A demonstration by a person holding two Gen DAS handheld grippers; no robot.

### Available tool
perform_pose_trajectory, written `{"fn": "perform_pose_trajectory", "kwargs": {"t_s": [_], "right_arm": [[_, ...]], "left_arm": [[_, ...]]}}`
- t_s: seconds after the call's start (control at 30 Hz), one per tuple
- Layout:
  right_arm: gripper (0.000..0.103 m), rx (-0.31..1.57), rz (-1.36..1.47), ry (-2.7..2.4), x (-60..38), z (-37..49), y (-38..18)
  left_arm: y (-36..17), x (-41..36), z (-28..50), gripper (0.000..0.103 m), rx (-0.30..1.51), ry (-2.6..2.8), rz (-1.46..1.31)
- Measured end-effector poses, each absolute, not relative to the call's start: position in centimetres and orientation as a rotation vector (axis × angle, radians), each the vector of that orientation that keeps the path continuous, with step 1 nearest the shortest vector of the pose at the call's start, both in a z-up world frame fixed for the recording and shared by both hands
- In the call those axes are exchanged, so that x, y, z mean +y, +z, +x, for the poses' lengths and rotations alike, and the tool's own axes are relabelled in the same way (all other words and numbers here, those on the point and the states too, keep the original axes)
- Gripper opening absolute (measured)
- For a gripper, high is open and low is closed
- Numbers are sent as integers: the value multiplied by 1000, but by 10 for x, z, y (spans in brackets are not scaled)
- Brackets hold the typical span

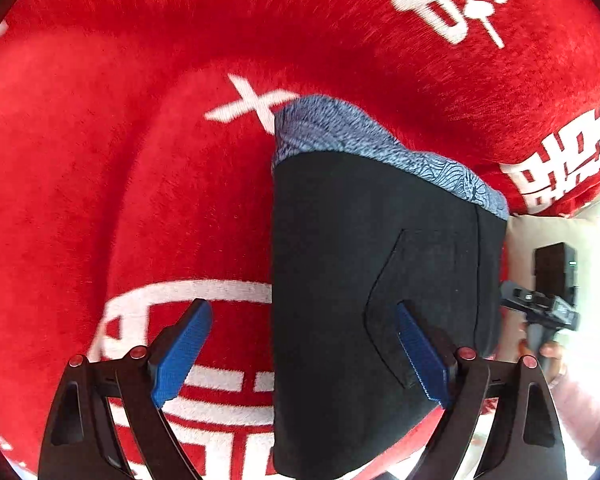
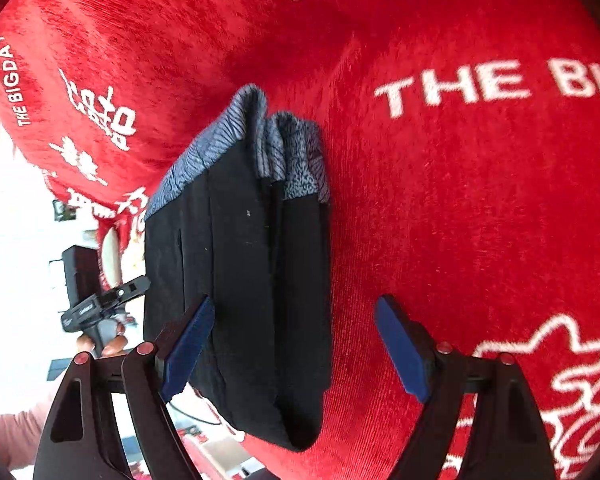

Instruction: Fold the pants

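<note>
The black pants (image 1: 364, 300) lie folded into a compact rectangle on the red cloth, with a blue-grey patterned band (image 1: 352, 132) along the far edge. My left gripper (image 1: 304, 356) is open and empty, its right finger over the pants and its left finger over the cloth. In the right wrist view the folded pants (image 2: 240, 288) show stacked layers and the patterned band (image 2: 276, 148). My right gripper (image 2: 296, 348) is open and empty, straddling the pants' right edge. Each view shows the other gripper at its side, the right one (image 1: 548, 304) and the left one (image 2: 100, 304).
A red plush cloth (image 1: 140, 160) with white characters and "THE BIG DAY" lettering (image 2: 452, 84) covers the surface. The cloth's edge drops off near the pants' side (image 2: 112, 240). A bright room lies beyond it.
</note>
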State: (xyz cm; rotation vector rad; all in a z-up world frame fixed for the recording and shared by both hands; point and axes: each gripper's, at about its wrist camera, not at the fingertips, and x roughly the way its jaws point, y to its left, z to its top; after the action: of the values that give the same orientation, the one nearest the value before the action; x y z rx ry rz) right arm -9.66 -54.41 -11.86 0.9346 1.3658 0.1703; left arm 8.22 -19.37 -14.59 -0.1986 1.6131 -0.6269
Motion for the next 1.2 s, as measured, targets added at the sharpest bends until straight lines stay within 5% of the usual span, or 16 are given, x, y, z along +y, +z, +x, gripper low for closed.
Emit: {"fn": "perform_pose_trajectory", "kwargs": {"t_s": [0.4,0.47,0.57,0.67,1.2], "right_arm": [[79,1343,1069,319,-536,-78,-140],[71,1355,1068,288,-532,-74,-140],[52,1344,1090,279,-530,-76,-135],[45,1323,1095,279,-529,-81,-123],[43,1284,1102,276,-477,-128,-64]], "left_arm": [[-151,-224,75,92,1592,-689,-120],[-145,-228,73,75,1561,-687,-115],[-135,-232,67,66,1524,-669,-91],[-126,-230,64,57,1501,-657,-99],[-69,-186,17,55,1450,-684,-87]]}}
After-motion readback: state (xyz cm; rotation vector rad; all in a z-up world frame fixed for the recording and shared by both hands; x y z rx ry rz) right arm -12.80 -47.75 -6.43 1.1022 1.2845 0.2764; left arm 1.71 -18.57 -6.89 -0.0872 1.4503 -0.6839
